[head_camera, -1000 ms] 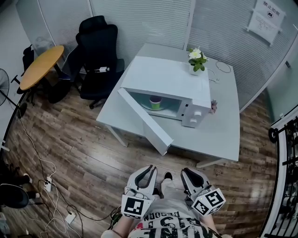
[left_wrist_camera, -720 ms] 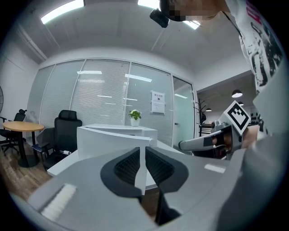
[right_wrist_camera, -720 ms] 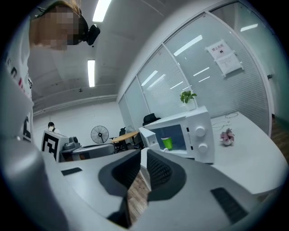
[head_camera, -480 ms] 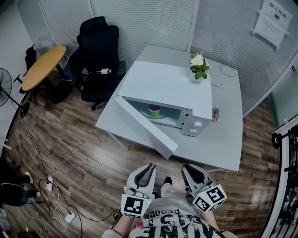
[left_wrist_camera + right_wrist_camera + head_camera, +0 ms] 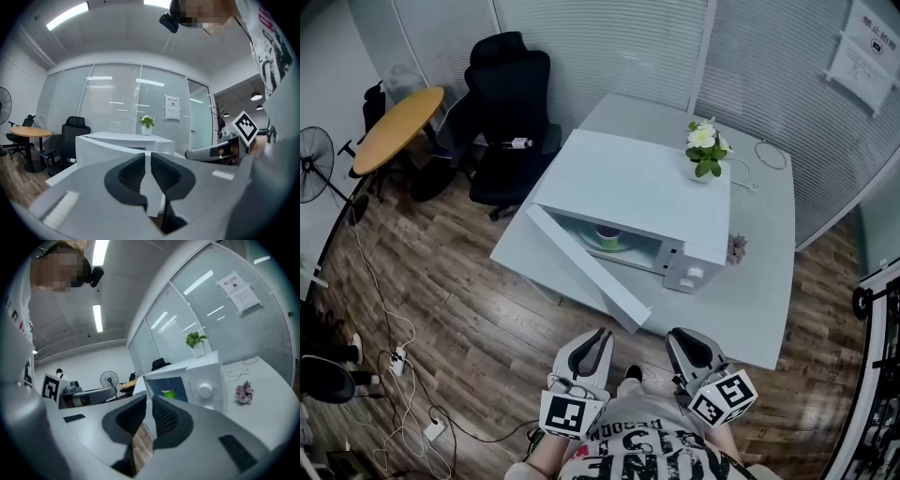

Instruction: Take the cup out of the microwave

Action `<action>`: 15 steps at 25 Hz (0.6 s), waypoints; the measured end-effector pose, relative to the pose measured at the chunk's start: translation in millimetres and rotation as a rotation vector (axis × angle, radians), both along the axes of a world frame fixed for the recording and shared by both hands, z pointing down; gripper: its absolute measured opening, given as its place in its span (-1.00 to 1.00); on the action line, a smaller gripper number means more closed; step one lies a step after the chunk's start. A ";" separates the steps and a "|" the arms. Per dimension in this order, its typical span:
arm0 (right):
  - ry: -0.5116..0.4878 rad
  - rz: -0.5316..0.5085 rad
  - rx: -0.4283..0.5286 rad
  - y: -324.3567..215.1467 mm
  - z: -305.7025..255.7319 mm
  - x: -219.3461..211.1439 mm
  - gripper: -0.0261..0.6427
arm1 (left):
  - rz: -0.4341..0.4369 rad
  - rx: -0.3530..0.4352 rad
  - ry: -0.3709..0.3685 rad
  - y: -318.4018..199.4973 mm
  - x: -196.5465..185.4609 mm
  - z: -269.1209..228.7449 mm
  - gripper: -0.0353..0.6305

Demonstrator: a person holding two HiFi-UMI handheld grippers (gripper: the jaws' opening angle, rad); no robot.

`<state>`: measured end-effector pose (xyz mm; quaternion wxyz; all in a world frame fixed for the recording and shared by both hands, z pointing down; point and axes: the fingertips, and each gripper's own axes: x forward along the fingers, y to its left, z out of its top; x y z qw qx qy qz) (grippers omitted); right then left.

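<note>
A white microwave (image 5: 637, 178) stands on a pale grey table (image 5: 755, 281), its door (image 5: 586, 267) swung open toward me. Inside it a green cup (image 5: 607, 234) sits on the turntable; the right gripper view also shows the cup (image 5: 168, 393) through the opening. Both grippers are held low, close to my body and well short of the table. My left gripper (image 5: 600, 339) and right gripper (image 5: 686, 339) point at the microwave. Each has its jaws together, with only a slit between them and nothing held, as seen in the left gripper (image 5: 147, 157) and right gripper (image 5: 149, 401) views.
A potted plant (image 5: 705, 150) stands on the microwave. A cable loop (image 5: 769, 155) and a small pink flower (image 5: 735, 248) lie on the table. A black office chair (image 5: 508, 103), a round wooden table (image 5: 398, 129) and a fan (image 5: 314, 178) stand at left. Cables (image 5: 412, 412) trail over the wooden floor.
I have stepped closer to the table, so the microwave sits lower and nearer in the head view. Both grippers moved forward with me, jaws unchanged.
</note>
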<state>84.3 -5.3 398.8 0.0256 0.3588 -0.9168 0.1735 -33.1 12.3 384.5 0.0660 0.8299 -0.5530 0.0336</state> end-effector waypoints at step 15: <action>-0.012 -0.121 0.002 -30.0 7.8 13.1 -0.78 | -0.196 0.035 -0.044 -14.9 -9.6 -3.0 -0.75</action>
